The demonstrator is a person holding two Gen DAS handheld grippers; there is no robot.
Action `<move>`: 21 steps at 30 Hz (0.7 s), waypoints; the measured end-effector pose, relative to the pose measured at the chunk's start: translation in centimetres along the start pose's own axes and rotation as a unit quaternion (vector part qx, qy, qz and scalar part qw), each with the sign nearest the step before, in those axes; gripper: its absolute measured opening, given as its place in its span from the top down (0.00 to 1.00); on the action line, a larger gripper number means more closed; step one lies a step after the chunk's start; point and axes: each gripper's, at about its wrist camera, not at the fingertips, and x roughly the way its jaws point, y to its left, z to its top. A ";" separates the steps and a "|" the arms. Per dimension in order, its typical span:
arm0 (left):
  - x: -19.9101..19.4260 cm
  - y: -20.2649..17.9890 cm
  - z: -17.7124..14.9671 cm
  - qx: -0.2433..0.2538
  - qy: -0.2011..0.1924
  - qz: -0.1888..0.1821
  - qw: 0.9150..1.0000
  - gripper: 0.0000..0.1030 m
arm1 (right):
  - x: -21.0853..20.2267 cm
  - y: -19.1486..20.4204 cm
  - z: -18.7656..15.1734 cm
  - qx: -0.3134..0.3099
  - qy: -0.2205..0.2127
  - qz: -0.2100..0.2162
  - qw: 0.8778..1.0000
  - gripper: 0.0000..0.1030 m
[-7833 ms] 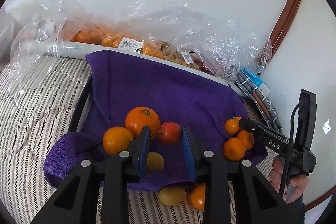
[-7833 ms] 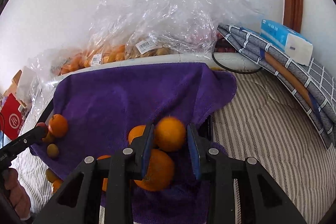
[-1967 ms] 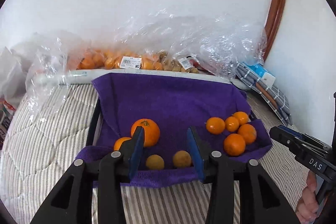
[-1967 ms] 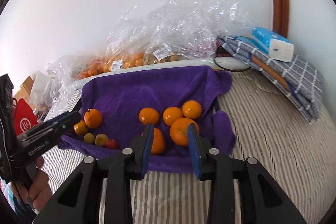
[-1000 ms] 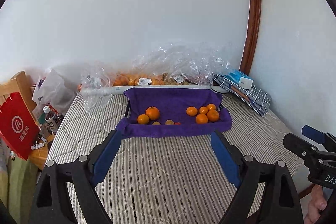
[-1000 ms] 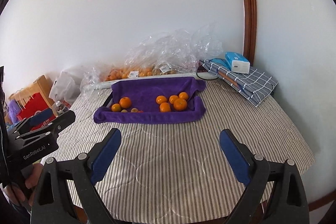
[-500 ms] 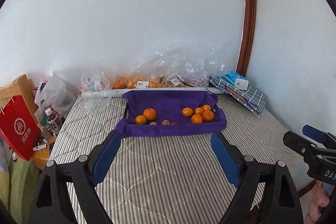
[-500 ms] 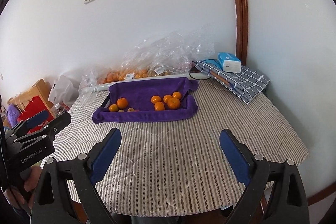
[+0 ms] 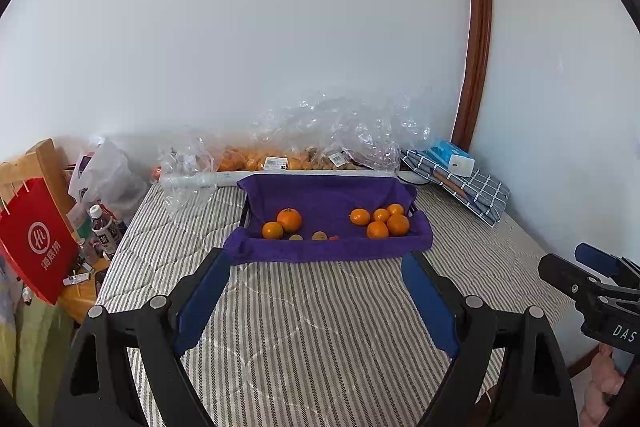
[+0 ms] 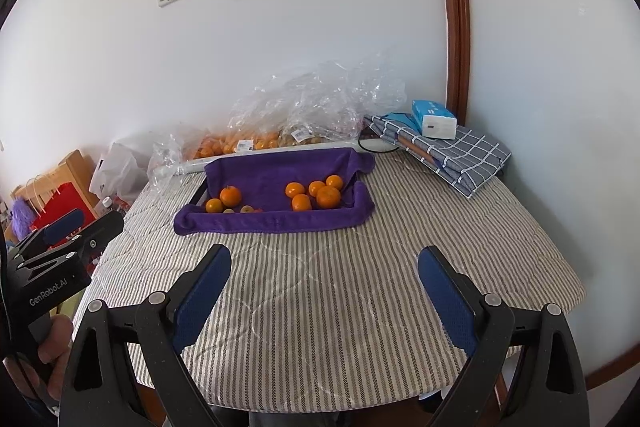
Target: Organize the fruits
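A tray lined with a purple towel [image 9: 320, 195] [image 10: 276, 167] sits at the far side of the striped table. At its left lie two oranges [image 9: 289, 219] [image 10: 230, 195], two small yellow fruits [image 9: 319, 236] and a small red fruit [image 9: 334, 237]. At its right lies a cluster of several oranges [image 9: 380, 221] [image 10: 316, 193]. My left gripper [image 9: 316, 299] is wide open and empty, well back from the tray. My right gripper [image 10: 324, 291] is wide open and empty, near the table's front edge.
Clear plastic bags of fruit [image 9: 320, 147] [image 10: 304, 119] lie behind the tray by the wall. A folded checked cloth with a blue tissue box [image 9: 452, 157] [image 10: 434, 115] lies at the back right. A red paper bag [image 9: 36, 239] and a bottle [image 9: 102, 231] stand left of the table.
Both grippers have pulled far back from the tray and opened wide. The loose fruits that lay off the towel are now grouped on it.
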 end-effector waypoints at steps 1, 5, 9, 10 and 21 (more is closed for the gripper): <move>0.0 0.0 0.0 0.000 0.000 0.000 1.000 0.15 | 0.0 0.0 0.0 0.001 0.000 0.000 1.000 0.09; -0.1 0.1 0.0 -0.002 0.001 0.000 1.000 0.15 | -0.1 0.0 0.0 0.001 0.000 0.001 1.000 0.09; -0.2 0.3 0.1 -0.005 0.002 0.001 1.000 0.15 | -0.1 0.1 0.0 0.002 0.000 0.001 1.000 0.09; -0.2 0.2 0.1 -0.005 0.002 0.002 1.000 0.15 | -0.1 0.0 0.0 0.002 0.000 0.002 1.000 0.09; -0.2 0.3 0.1 -0.007 0.002 0.002 1.000 0.15 | -0.1 0.2 -0.1 0.007 0.001 0.002 1.000 0.09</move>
